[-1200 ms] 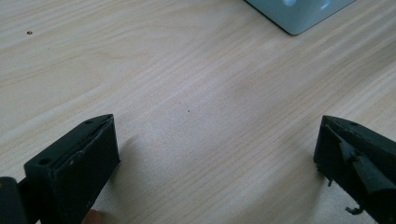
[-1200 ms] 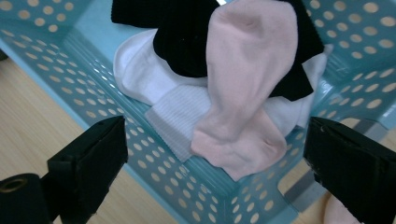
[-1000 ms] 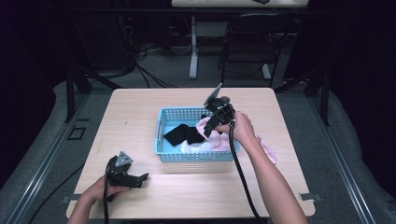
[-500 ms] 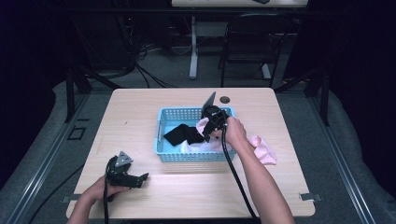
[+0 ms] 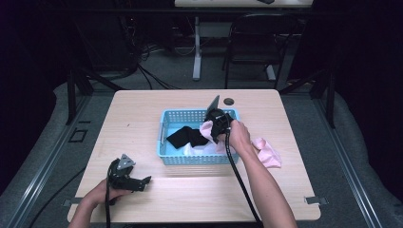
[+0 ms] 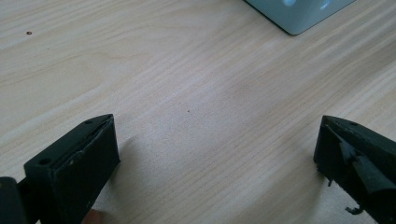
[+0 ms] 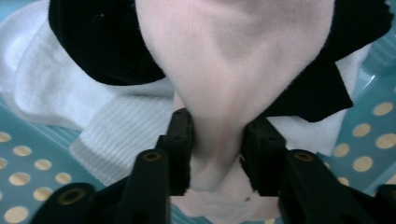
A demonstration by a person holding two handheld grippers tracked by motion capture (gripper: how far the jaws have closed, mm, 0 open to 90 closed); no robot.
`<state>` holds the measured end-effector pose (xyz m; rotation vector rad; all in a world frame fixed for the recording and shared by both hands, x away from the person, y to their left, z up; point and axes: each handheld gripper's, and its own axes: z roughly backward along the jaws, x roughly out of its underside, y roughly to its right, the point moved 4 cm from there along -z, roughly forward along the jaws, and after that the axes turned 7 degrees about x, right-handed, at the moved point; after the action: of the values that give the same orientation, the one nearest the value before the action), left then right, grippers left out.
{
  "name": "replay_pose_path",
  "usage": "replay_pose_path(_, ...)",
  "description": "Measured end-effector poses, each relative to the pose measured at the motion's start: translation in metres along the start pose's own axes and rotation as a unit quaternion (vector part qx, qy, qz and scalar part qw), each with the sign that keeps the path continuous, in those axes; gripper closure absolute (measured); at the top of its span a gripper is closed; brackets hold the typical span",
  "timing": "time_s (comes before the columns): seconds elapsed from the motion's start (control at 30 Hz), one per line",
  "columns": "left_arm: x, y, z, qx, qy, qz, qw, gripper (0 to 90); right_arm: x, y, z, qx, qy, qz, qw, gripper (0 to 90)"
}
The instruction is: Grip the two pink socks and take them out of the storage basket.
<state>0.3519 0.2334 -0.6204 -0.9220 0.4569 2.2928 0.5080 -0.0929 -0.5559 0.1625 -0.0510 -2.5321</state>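
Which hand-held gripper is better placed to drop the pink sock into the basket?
The right hand-held gripper: its jaws already pinch the pink sock above the blue basket. The left hand-held gripper rests open on the table, away from it.

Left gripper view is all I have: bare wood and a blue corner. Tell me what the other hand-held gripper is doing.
Observer: The right hand-held gripper is shut on a pink sock, over the blue basket.
Operator: Say what's under it.
Observer: A black sock and a white sock lie in the basket.
Operator: Report anything outside the basket.
Observer: Another pink sock lies on the table, right of the basket.
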Motion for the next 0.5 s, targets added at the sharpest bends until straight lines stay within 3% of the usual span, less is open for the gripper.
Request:
replay_pose_path(0.13, 0.000, 0.000, 0.000, 0.000, 0.000, 0.000, 1.0000, 0.0, 0.002, 0.001, 0.006, -0.006, 0.012, 0.003, 0.9999, 76.8)
replay_pose_path(0.17, 0.000, 0.000, 0.000, 0.000, 0.000, 0.000, 1.0000, 0.0, 0.003, 0.001, 0.008, -0.004, 0.018, 0.006, 0.9998, 77.3)
replay_pose_path(0.2, 0.000, 0.000, 0.000, 0.000, 0.000, 0.000, 1.0000, 0.0, 0.004, 0.002, 0.013, -0.002, 0.004, 0.013, 0.9999, 77.6)
replay_pose_path(0.3, 0.000, 0.000, 0.000, 0.000, 0.000, 0.000, 1.0000, 0.0, 0.005, 0.002, 0.020, -0.003, 0.024, 0.008, 0.9997, 78.1)
replay_pose_path(0.5, 0.000, 0.000, 0.000, 0.000, 0.000, -0.001, 1.0000, 0.0, 0.009, 0.005, 0.049, -0.006, 0.039, 0.016, 0.9991, 77.8)
